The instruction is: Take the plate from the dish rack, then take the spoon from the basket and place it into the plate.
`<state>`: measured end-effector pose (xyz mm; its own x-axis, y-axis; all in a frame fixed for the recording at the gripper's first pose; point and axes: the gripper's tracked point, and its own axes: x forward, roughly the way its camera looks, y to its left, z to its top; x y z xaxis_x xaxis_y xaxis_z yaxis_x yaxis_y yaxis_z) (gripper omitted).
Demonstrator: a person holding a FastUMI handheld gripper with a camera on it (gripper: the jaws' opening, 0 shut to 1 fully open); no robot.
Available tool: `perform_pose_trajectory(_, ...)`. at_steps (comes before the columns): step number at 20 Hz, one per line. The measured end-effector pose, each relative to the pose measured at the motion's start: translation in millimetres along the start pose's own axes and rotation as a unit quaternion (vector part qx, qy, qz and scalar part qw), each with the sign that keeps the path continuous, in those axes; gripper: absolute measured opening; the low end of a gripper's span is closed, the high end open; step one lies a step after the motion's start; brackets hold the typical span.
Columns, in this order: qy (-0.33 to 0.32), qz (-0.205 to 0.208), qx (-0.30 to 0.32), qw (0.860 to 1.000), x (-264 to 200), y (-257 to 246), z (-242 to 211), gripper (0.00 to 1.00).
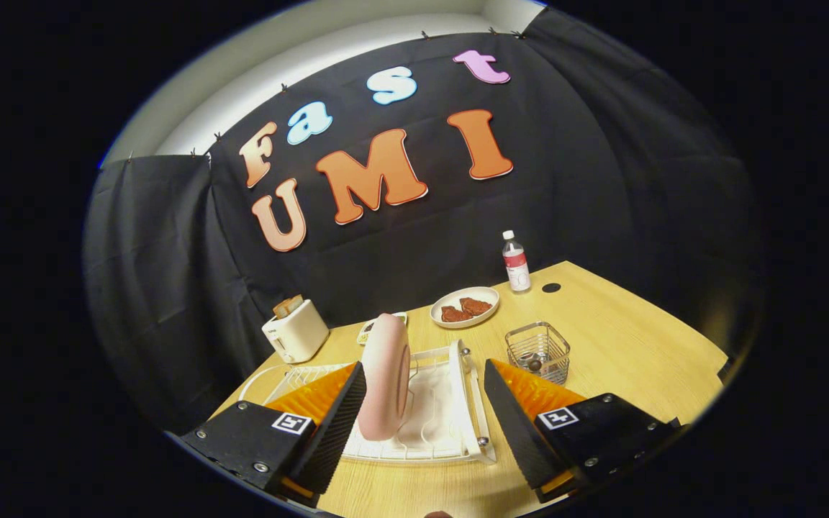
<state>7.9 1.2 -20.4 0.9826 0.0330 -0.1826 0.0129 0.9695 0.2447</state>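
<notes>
The hand-held gripper (pixel 425 374) is spread wide and empty, its left finger beside the pink round plate (pixel 384 374) upright in the white wire dish rack (pixel 450 424), the wire mesh basket (pixel 538 351) just beyond its right finger.

the plate (pixel 384 378) hides part of the dish rack (pixel 450 403); basket (pixel 538 351) contents unclear.

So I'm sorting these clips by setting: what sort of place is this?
Likely a staged kitchen tabletop in a recording booth: a wooden table before black cloth, with a toaster, a dish rack holding a pink plate, and a wire basket. The tongs are open around the plate.
</notes>
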Motion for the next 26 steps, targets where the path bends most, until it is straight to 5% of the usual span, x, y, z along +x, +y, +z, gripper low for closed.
perform_pose_trajectory(13,0.067,-0.051,-0.092,0.992,70,42,-29,0.97)
perform_pose_trajectory(19,0.107,-0.103,-0.116,0.982,92,32,-58,0.71)
perform_pose_trajectory(22,0.105,-0.125,-0.121,0.979,94,32,-55,0.38)
perform_pose_trajectory(26,0.088,-0.152,-0.133,0.975,94,35,-41,0.31)
